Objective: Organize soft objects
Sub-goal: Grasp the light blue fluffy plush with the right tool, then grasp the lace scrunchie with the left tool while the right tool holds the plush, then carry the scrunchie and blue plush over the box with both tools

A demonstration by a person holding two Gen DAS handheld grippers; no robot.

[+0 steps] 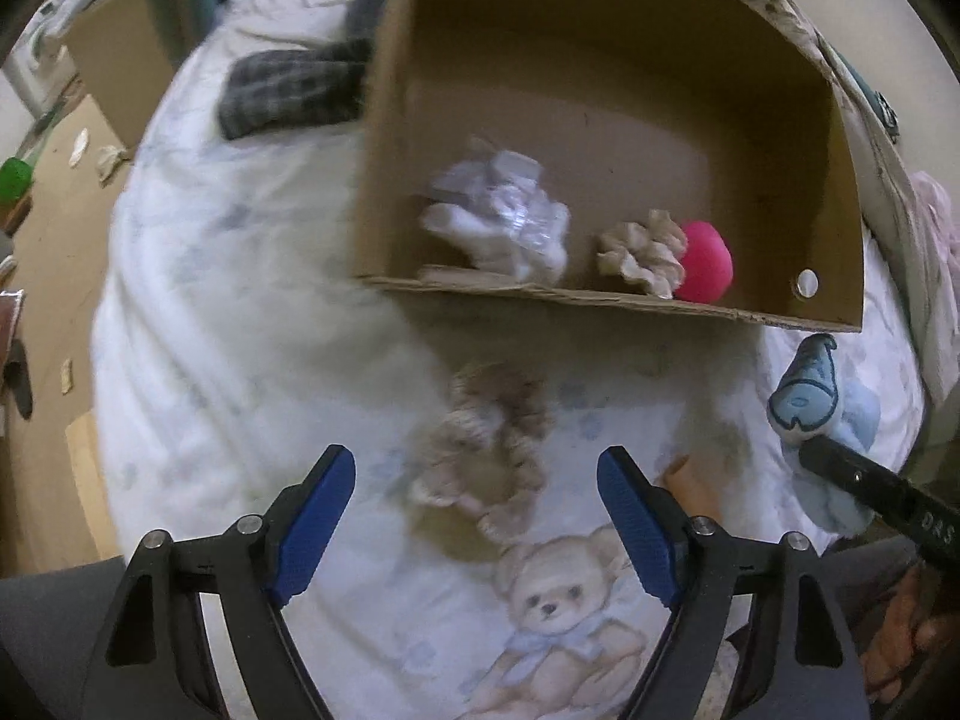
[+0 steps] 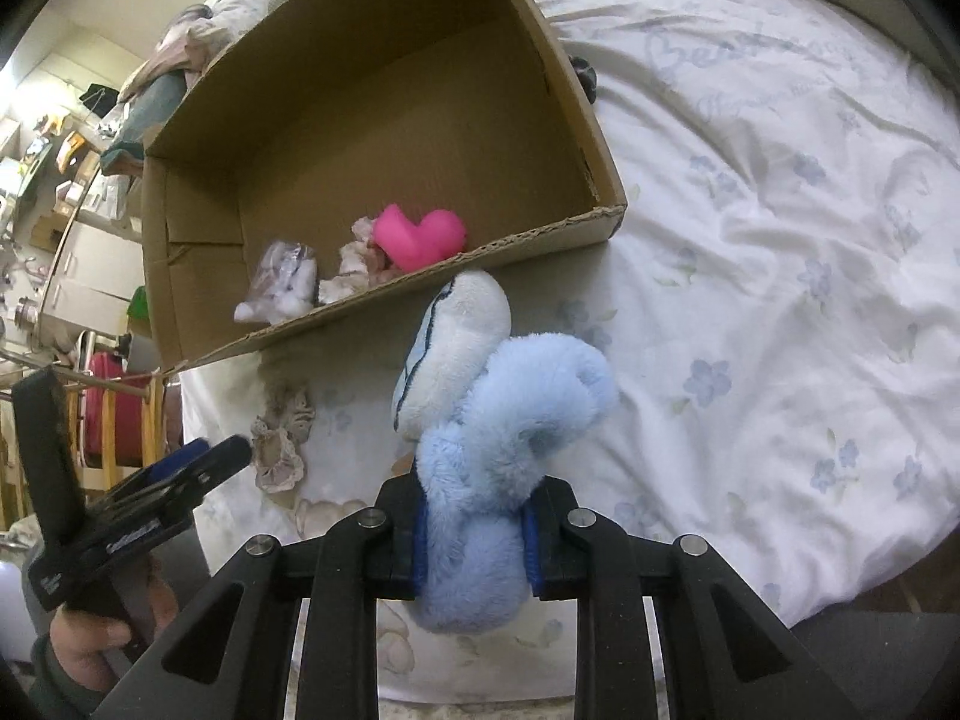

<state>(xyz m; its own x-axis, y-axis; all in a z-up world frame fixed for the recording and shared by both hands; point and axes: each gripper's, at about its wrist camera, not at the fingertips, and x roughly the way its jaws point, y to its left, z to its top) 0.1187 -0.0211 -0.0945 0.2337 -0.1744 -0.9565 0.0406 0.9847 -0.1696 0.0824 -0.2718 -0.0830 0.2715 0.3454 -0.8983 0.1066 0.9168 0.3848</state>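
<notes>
A cardboard box (image 1: 600, 300) (image 2: 540, 234) lies on the bed, holding a white wrapped plush (image 1: 504, 222) (image 2: 282, 288), a beige scrunchie (image 1: 642, 252) (image 2: 354, 270) and a pink heart (image 1: 708, 264) (image 2: 420, 234). A second beige scrunchie (image 1: 486, 450) (image 2: 279, 438) lies on the sheet just ahead of my open left gripper (image 1: 477, 498), also seen in the right wrist view (image 2: 198, 468). My right gripper (image 2: 477, 546) is shut on a light blue plush toy (image 2: 510, 438) (image 1: 804, 396), held above the bed near the box's front wall.
The bed has a white floral sheet (image 2: 780, 240) with a teddy bear print (image 1: 558, 600). A dark grey knit item (image 1: 288, 90) lies left of the box. Another cardboard box (image 1: 114, 60) and clutter stand beyond the bed's left edge.
</notes>
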